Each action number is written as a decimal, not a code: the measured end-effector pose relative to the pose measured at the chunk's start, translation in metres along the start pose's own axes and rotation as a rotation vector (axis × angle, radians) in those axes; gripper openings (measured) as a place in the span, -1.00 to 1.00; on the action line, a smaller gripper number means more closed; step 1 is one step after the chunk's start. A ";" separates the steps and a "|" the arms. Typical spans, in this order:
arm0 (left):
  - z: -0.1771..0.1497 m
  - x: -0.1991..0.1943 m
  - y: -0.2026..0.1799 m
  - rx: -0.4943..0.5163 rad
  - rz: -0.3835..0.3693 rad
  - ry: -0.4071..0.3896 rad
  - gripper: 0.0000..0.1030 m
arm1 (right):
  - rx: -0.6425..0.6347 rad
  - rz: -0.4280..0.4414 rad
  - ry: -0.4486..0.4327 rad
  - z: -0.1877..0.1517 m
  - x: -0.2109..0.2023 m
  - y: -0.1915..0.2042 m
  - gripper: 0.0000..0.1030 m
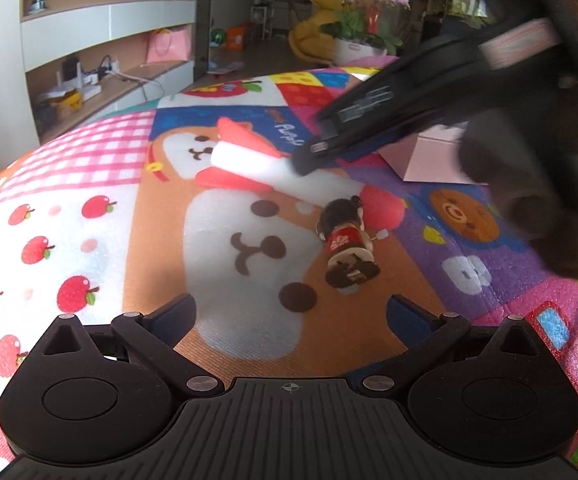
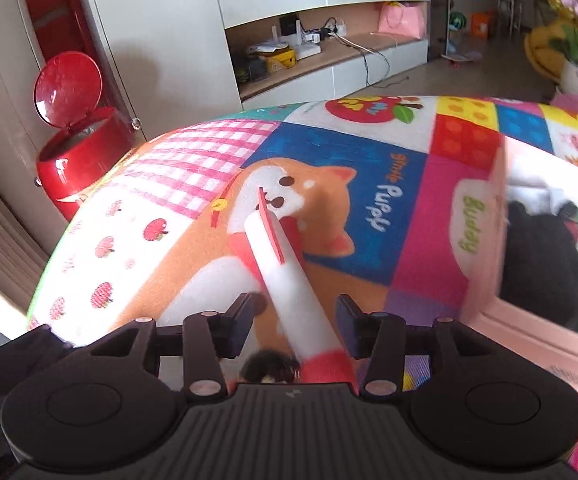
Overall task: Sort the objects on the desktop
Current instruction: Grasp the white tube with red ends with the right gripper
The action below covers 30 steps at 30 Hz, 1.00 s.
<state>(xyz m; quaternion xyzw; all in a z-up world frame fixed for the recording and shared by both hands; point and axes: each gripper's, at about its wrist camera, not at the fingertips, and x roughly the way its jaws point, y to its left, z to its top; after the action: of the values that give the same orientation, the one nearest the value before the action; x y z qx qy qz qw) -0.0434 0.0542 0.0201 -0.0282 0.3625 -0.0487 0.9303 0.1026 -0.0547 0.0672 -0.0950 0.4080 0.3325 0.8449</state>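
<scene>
A white foam rocket with red fins and a red nose [image 1: 249, 164] lies on the colourful play mat [image 1: 129, 208]. In the right wrist view the rocket [image 2: 289, 280] lies between the open fingers of my right gripper [image 2: 297, 320], which is not closed on it. The right gripper also shows in the left wrist view [image 1: 309, 156], reaching down from the upper right to the rocket's body. A small wooden doll in red [image 1: 347, 248] lies beside the rocket's nose. My left gripper [image 1: 291, 320] is open and empty, near the doll.
A pink box [image 2: 529, 280] with dark things inside stands to the right of the rocket; it also shows in the left wrist view [image 1: 433, 156]. A red bin [image 2: 77, 148] with its lid up stands past the mat's far left edge. Shelves line the back wall.
</scene>
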 end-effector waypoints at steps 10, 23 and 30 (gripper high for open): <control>0.002 -0.002 0.001 -0.021 0.011 -0.024 1.00 | 0.009 -0.008 0.019 -0.008 0.009 -0.008 -0.36; 0.008 0.017 -0.022 -0.065 -0.074 -0.021 1.00 | 0.211 -0.069 -0.015 -0.114 -0.104 -0.065 -0.38; 0.011 0.019 -0.019 -0.086 -0.042 -0.058 1.00 | 0.389 -0.244 -0.193 -0.128 -0.134 -0.118 0.39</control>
<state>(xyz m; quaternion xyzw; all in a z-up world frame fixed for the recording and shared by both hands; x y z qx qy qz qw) -0.0233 0.0332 0.0166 -0.0771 0.3366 -0.0517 0.9371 0.0383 -0.2647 0.0718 0.0529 0.3673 0.1506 0.9163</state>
